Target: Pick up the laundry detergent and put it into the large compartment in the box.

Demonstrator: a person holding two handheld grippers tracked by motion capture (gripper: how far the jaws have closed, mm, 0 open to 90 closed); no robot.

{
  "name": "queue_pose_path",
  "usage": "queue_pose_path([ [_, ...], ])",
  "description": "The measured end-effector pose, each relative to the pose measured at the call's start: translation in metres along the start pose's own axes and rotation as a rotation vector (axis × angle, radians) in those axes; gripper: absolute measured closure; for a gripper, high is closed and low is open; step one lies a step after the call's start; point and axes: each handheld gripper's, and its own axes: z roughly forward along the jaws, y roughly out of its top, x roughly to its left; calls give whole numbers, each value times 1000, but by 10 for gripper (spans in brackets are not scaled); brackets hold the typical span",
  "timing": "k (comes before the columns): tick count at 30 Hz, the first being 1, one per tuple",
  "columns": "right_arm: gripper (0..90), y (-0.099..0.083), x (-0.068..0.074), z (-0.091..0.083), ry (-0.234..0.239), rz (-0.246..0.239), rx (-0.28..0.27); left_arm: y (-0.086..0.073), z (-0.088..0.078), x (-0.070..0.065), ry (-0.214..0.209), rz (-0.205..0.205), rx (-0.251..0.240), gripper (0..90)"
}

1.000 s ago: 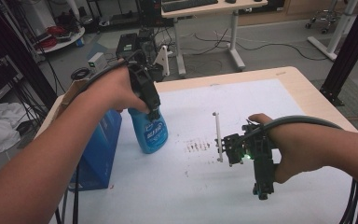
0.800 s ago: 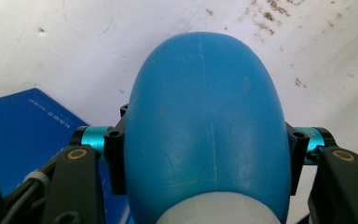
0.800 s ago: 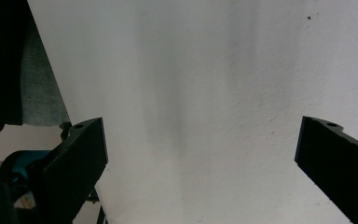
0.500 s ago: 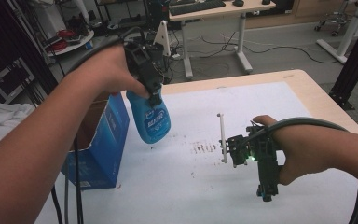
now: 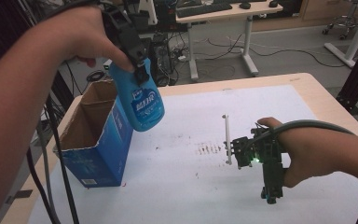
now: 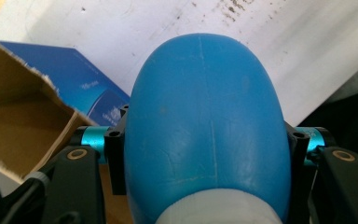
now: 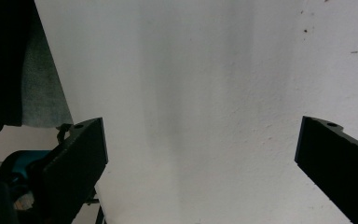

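Note:
A blue plastic bottle point(image 5: 142, 100) with a label hangs in the air, tilted, beside the open top of a blue cardboard box point(image 5: 95, 140). My left gripper point(image 5: 139, 70) is shut on the bottle's upper part. In the left gripper view the bottle's rounded body point(image 6: 205, 126) sits squeezed between both jaws, with the box point(image 6: 23, 116) below at the left. My right gripper point(image 5: 269, 193) lies low over the white sheet point(image 5: 191, 186) at the right, pointing toward the person. Its jaws stand wide open point(image 7: 200, 149) with nothing between them.
The box stands at the table's left edge, its brown inside open upward. Dark specks point(image 5: 209, 149) mark the sheet near a thin white rod point(image 5: 226, 140) beside the right gripper. Cables trail from both grippers. Desks and floor cables lie beyond the far edge.
The left hand has lifted the bottle up, from low over the sheet to above the box's rim. The right gripper has stayed where it was.

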Motion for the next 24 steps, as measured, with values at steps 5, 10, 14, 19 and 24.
queue_pose_path([
  [5,14,1,0,0,0,-1,0,-11,-16,2,-2,-17,-15,383],
  [10,14,4,-1,0,-2,-15,8,-31,-38,12,-8,-76,-51,384],
  [14,14,5,0,-1,3,-3,14,-40,-48,17,-2,-107,-67,384],
  [19,14,6,1,-3,2,-11,17,-60,-65,31,23,-154,-58,383],
  [24,14,7,0,-5,-2,-21,16,-72,-70,42,29,-189,-52,383],
])
